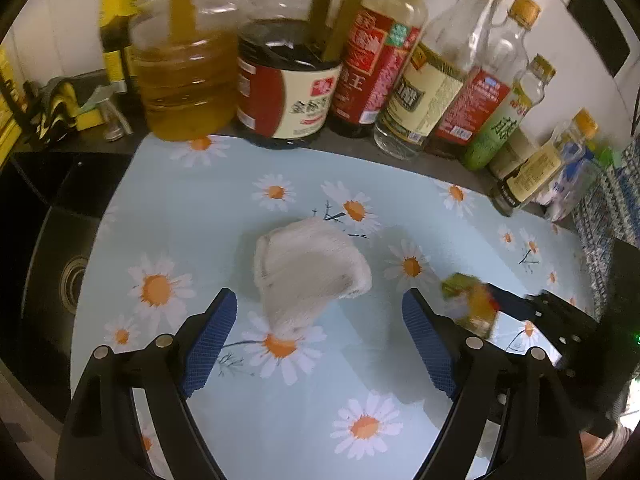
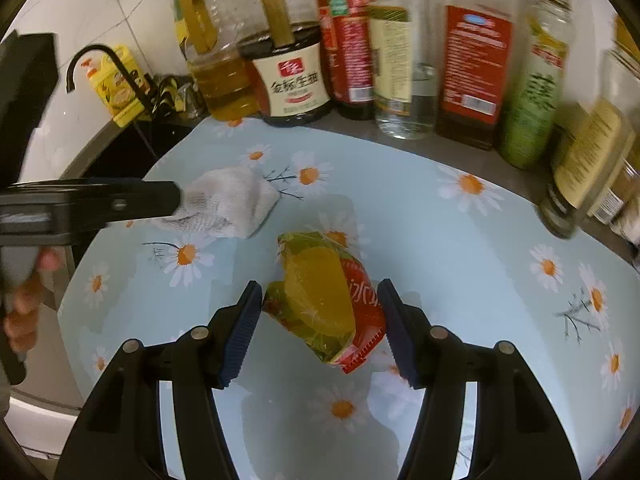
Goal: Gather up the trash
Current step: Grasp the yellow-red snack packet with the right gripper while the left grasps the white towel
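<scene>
Right gripper [image 2: 320, 320] jaws wide, straddling snack wrapper [image 2: 324, 304]; I'd close squarely mid-packet. Left gripper [image 1: 320, 340] open, empty, before crumpled tissue [image 1: 308, 268].

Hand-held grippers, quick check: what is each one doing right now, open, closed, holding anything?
Left hand-held gripper: open, empty, white cloth just ahead between its fingers.
Right hand-held gripper: open around the snack wrapper, not yet clamped.
</scene>
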Tool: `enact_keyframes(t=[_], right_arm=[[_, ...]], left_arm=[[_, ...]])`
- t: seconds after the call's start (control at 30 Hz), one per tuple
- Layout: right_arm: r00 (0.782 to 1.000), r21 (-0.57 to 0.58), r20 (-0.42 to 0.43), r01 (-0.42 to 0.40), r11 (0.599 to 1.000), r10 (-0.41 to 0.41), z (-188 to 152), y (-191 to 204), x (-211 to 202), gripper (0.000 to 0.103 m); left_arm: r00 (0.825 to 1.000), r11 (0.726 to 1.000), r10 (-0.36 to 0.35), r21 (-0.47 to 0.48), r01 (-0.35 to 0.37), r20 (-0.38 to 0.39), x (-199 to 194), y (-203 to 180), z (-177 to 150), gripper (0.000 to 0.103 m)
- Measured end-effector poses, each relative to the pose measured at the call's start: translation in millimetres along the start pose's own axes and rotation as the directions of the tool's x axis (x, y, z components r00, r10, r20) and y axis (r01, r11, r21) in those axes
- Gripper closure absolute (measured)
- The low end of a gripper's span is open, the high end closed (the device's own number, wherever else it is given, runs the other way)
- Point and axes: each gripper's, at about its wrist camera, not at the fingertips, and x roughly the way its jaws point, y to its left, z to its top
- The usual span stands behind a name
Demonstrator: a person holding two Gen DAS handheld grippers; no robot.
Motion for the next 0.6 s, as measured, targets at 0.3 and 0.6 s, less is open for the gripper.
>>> enact_keyframes(t=[0.3, 0.6], right_arm=[[1.000, 0.090, 0.024, -0.004, 0.996, 0.002, -15, -22, -26, 0.043], [0.999, 0.139, 0.038, -0.013, 0.990, 0.008, -19, -34, -33, 0.043]], left_arm=[[0.994, 0.998, 0.067, 0.023, -0.065, -0.086, 41, -3, 21, 0.021], [0.988, 0.994, 0.108, 0.017, -0.107, -0.114, 63, 5, 25, 0.025]])
